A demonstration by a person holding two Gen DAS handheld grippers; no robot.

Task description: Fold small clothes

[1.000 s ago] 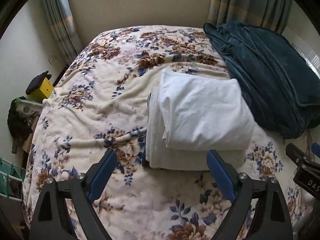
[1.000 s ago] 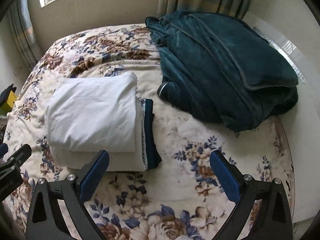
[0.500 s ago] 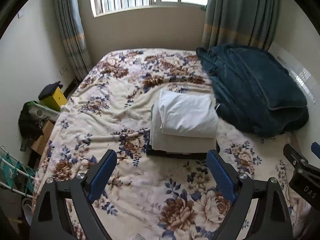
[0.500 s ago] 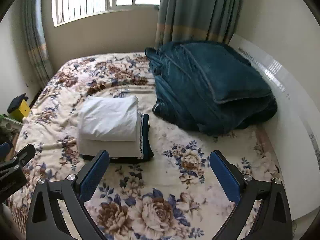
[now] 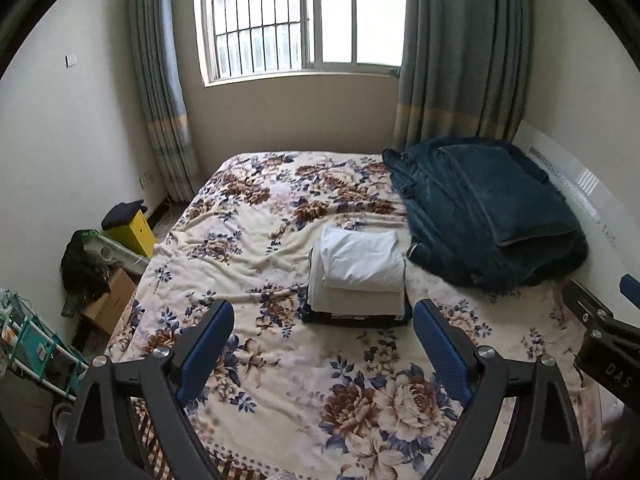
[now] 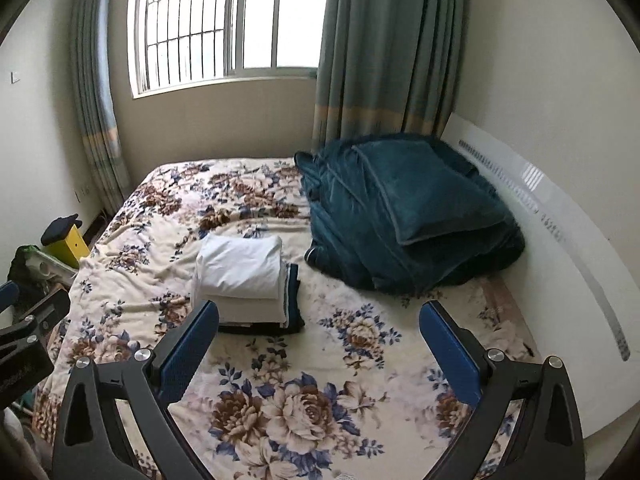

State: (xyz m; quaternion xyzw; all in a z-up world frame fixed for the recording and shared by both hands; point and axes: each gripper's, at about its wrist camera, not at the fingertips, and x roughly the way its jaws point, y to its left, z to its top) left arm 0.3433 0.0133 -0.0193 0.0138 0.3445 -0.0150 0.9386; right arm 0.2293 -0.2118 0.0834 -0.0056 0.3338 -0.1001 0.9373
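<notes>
We had pulled both grippers, left (image 5: 323, 338) and right (image 6: 319, 338), up and back from the stack (image 5: 358, 276) of folded clothes, which lay mid-bed (image 5: 248, 240) beside the blanket (image 5: 488, 216), fingers wide and empty, so the folding looked finished.

I see my stack of folded clothes (image 5: 358, 280) lying flat in the middle of the bed (image 5: 248, 248). A white piece sits on top, a cream one under it, and a dark blue one at the bottom.
</notes>
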